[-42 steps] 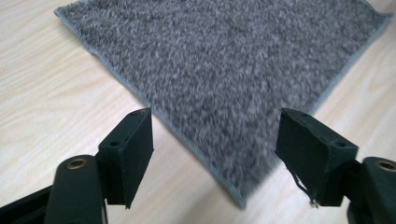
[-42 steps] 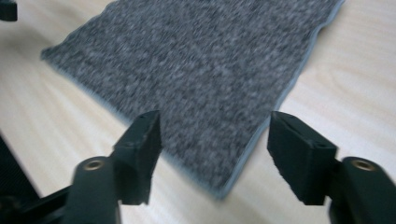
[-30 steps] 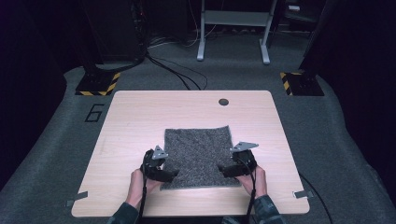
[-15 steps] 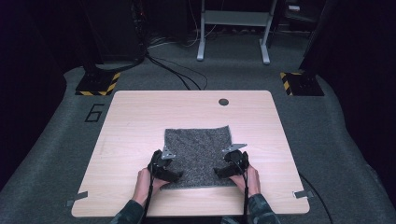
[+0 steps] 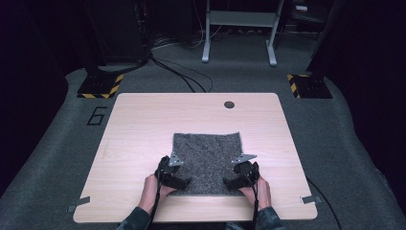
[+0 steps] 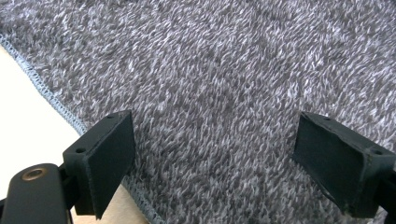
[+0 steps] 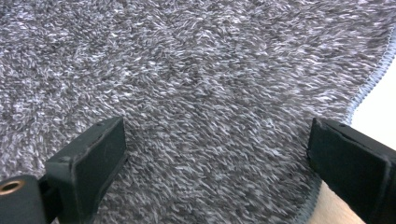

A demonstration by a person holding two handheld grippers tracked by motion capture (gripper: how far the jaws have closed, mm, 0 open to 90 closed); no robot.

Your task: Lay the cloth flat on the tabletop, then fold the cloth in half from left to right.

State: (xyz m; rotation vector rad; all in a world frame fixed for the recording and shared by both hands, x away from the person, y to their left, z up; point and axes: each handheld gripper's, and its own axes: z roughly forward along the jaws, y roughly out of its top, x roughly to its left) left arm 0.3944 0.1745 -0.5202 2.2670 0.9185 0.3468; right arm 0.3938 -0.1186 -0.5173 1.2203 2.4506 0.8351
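A grey fuzzy cloth (image 5: pixel 207 160) lies flat on the wooden table (image 5: pixel 143 124), near its front edge. My left gripper (image 5: pixel 178 182) sits at the cloth's near left corner, jaws wide open. In the left gripper view the cloth (image 6: pixel 219 88) spreads under the open gripper (image 6: pixel 233 168), its stitched hem running past the left pad (image 6: pixel 109 154). My right gripper (image 5: pixel 231 182) is at the near right corner, also open. In the right gripper view the cloth (image 7: pixel 187 84) lies beneath the open gripper (image 7: pixel 219 163), with the hem beside the right pad (image 7: pixel 355 163).
A dark round hole (image 5: pixel 229 104) marks the table's far side. Beyond the table are cables, a metal frame's legs (image 5: pixel 238 33) and two stands with yellow-black striped bases (image 5: pixel 100 86). Tape tabs (image 5: pixel 77 204) stick at the table's front corners.
Both grippers have moved toward the cloth's near corners and dropped lower onto it. The cloth itself has not shifted.
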